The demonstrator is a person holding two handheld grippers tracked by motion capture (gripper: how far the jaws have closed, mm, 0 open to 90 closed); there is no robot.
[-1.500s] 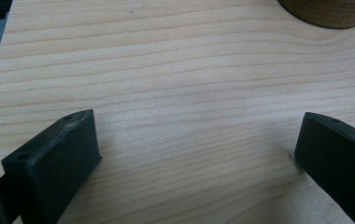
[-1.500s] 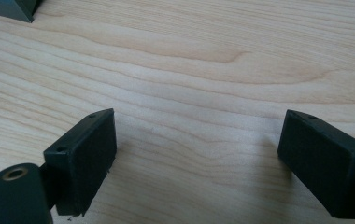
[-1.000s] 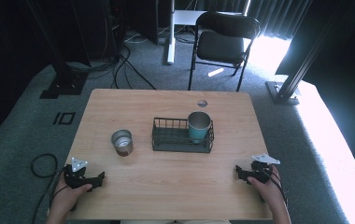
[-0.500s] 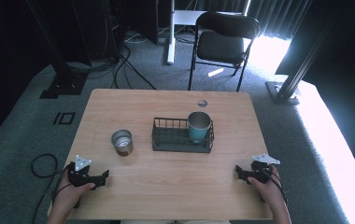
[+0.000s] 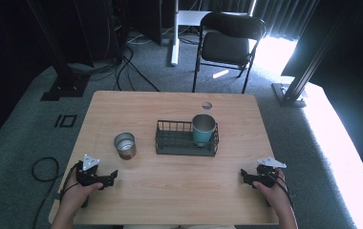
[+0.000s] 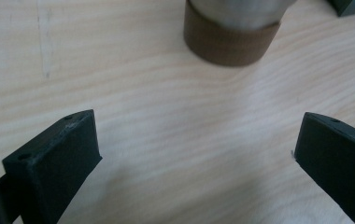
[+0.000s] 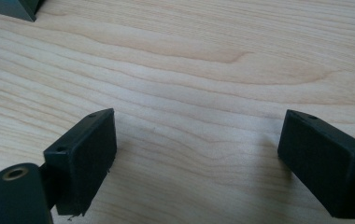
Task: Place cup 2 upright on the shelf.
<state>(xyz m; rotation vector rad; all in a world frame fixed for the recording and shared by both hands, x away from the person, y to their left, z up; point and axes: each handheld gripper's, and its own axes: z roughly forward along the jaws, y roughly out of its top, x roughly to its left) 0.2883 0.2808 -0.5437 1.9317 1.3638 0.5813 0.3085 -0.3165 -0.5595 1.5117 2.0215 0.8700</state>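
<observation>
High view showed the work barely begun. The left gripper [image 5: 114, 175] rested on the near left part of the wooden desk [image 5: 170, 195], pointing toward a small steel cup with a brown band [image 5: 124, 145] that stood upright just ahead of it, apart from it and to the left of the black wire basket [image 5: 186, 144]. Nothing was held. In the left gripper view its fingers [image 6: 54, 163] stood wide apart over bare wood, with the cup's brown base [image 6: 231, 42] ahead of the gap and not yet between them. The right gripper [image 5: 243, 175] lay at the near right of the desk, well away from the cup; in the right gripper view its fingers [image 7: 84, 154] were likewise spread wide and empty.

As for containers, the basket sat at the middle of the desk and held one teal cup [image 5: 203, 129], upright at its right end; the rest of the basket looked bare. The steel cup's inside seemed empty, though it was too small to be sure. Judging from this, one cup was already in the basket, and the steel one was left to be grasped and, likely, set beside it.
</observation>
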